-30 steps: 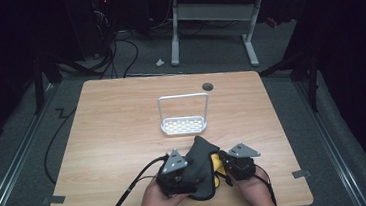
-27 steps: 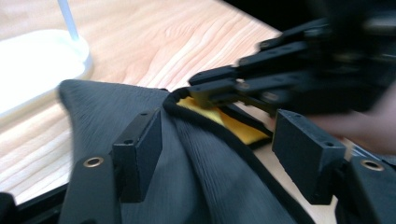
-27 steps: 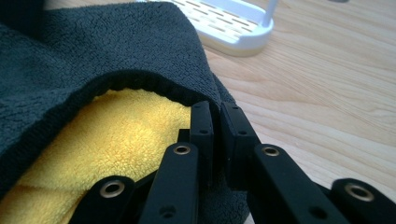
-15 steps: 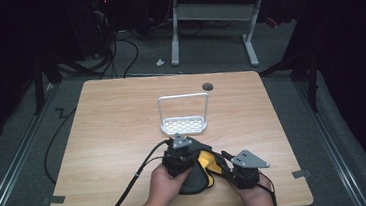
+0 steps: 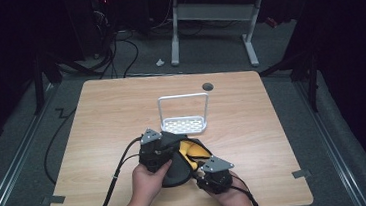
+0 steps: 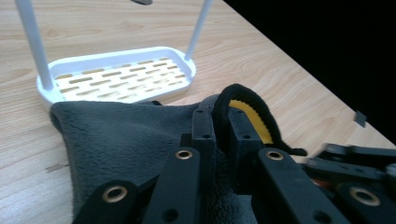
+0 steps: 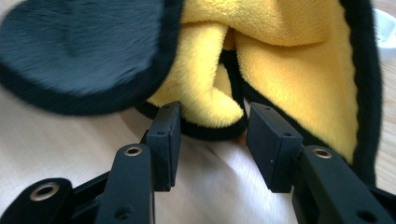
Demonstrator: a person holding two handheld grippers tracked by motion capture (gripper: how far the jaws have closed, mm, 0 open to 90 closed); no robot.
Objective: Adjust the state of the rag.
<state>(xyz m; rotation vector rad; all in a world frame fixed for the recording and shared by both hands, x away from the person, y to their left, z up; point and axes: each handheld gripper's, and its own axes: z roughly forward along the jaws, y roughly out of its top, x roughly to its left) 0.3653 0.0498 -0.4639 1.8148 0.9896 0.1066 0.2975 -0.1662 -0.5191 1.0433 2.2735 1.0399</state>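
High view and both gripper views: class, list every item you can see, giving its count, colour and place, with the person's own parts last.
Table: one, light wood, centre of the high view.
Rack: one, white, slotted tray with a hoop handle, mid-table.
Cloth: one, dark grey outside and yellow inside with a black edge, just in front of the rack.
Hole: one, dark, round, far side of the table.
Desk frame: one, white, on the floor behind the table.
Left gripper: one, black, jaws shut on the cloth edge.
Right gripper: one, black, jaws open around a yellow fold, just opened.
Hands: two, near edge.
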